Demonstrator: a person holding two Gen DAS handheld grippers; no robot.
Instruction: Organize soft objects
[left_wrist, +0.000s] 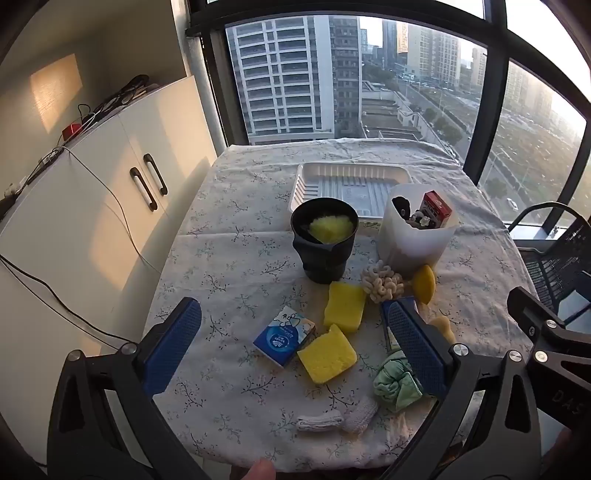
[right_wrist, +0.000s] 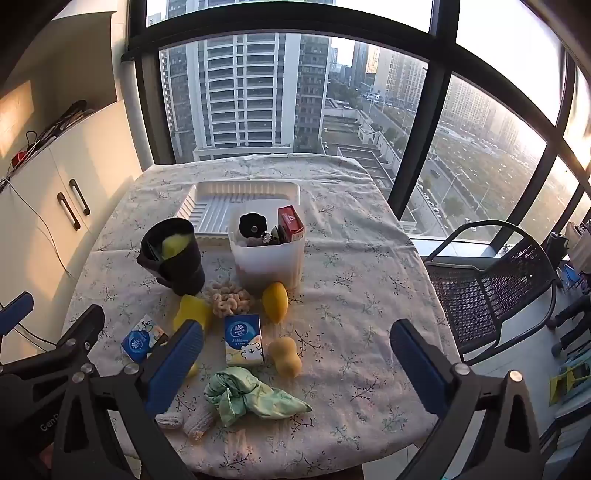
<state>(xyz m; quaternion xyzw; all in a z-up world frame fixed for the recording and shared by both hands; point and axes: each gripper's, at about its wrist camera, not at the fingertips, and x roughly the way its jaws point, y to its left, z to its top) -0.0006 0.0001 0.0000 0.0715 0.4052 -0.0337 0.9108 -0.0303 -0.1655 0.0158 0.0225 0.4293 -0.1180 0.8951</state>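
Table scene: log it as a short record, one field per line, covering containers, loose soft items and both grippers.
surface: table with floral cloth
dark cup: upright, yellow fluffy item inside
white bin: upright, holds a red carton and small dark items
white tray: behind the cup and bin, looks empty
yellow sponges: two, loose near the cup
green cloth: bunched at the near edge
left gripper: open, holding nothing
right gripper: open, holding nothing
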